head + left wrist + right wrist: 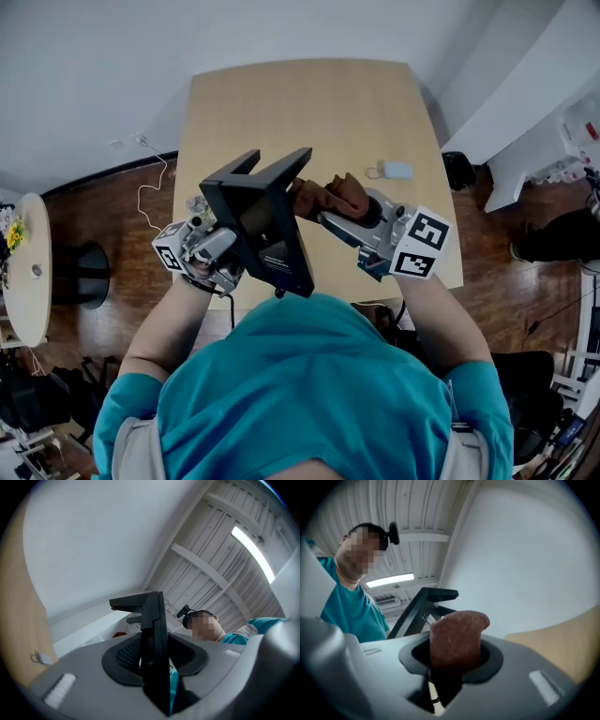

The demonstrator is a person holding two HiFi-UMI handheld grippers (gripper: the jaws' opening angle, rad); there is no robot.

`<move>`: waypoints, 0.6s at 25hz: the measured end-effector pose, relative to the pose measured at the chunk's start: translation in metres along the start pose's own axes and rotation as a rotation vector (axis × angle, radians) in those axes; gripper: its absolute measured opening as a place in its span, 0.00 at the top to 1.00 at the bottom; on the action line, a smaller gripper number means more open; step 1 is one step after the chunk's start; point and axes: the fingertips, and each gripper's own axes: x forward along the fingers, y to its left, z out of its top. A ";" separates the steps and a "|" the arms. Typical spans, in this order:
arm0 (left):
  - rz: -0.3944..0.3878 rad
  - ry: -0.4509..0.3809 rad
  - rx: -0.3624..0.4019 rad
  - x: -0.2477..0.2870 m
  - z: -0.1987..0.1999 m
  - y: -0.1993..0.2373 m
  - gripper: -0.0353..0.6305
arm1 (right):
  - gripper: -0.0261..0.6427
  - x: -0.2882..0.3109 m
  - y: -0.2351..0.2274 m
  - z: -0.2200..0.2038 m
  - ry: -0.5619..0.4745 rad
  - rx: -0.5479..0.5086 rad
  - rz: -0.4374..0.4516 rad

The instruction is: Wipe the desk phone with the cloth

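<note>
Two pairs of tongs are raised in front of your chest, one in each hand, over the near end of the table [300, 103].

Your left tongs [217, 246] are clamped on the desk phone [267, 220]. In the left gripper view its thin black edge stands upright between the jaws. The phone is held in the air and tilted, so no part of it rests on the table. Its dark underside faces you, and two flat black prongs at its far end point away over the wood.

Your right tongs [349, 223] are closed on the cloth [330, 197]. In the right gripper view it is a brown wad that fills the gap between the jaws and sticks up past them. From the head view the cloth touches the right side of the phone, between the phone and your right tongs.

Farther out, the light wooden table carries a small pale blue thing [397, 170] with a loop of cord, near the right edge and well apart from the phone.

Beyond the left edge of the table, a thin white cable [150, 192] trails across the dark wooden floor [103, 216]. A white wall closes off the far side.
</note>
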 end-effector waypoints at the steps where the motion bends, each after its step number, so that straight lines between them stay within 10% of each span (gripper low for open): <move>1: 0.000 0.018 -0.003 0.002 -0.002 0.002 0.70 | 0.76 0.005 0.006 0.001 0.007 -0.032 0.021; 15: 0.035 0.104 -0.015 0.001 -0.024 0.009 0.70 | 0.76 0.011 0.002 0.030 -0.044 -0.108 0.040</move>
